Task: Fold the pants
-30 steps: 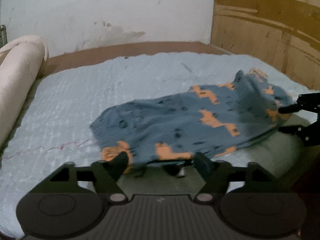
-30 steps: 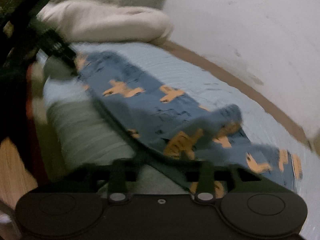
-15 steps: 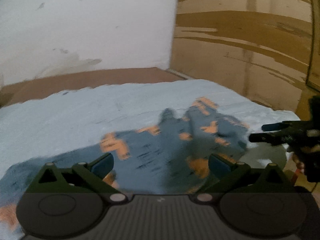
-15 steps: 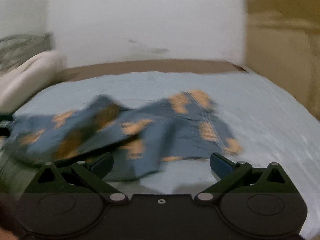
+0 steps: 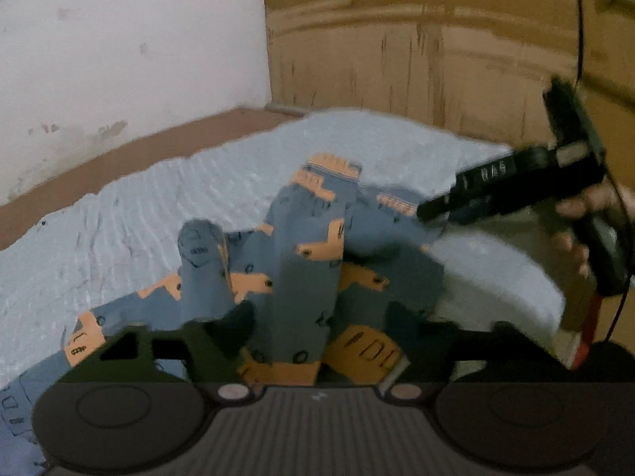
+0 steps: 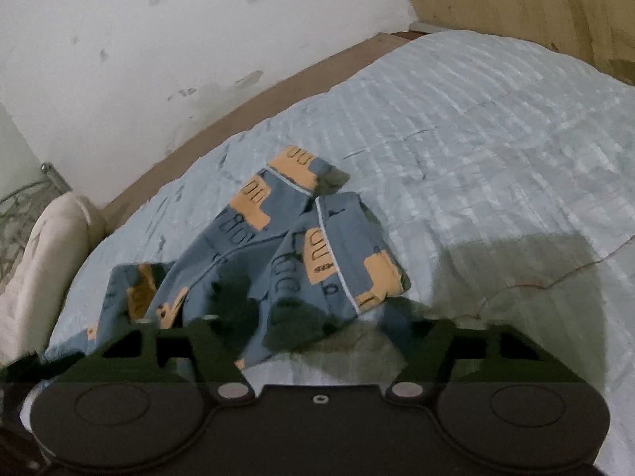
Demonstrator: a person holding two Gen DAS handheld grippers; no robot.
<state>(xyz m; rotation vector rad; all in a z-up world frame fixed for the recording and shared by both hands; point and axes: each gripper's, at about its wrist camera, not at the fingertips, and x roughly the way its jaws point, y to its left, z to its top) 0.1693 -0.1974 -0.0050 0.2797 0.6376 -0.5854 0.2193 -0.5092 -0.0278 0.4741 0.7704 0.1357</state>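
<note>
At lower centre of both frames, the crumpled blue cotton pants with orange truck prints (image 5: 301,277) lay bunched on the pale blue quilted bed (image 6: 476,127). Left gripper (image 5: 321,317) and right gripper (image 6: 317,321) jaws were closing around cloth, not yet pinching; grabbing bunched layers would likely skew the fold.

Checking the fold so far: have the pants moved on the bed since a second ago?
Yes. The pants lay spread flat along the bed's near edge; now they sit bunched in a heap, toward the wooden panel end of the bed.

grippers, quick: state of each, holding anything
left gripper: closing, pants between the fingers, grip unclear.
right gripper: closing, pants between the fingers, grip unclear.
</note>
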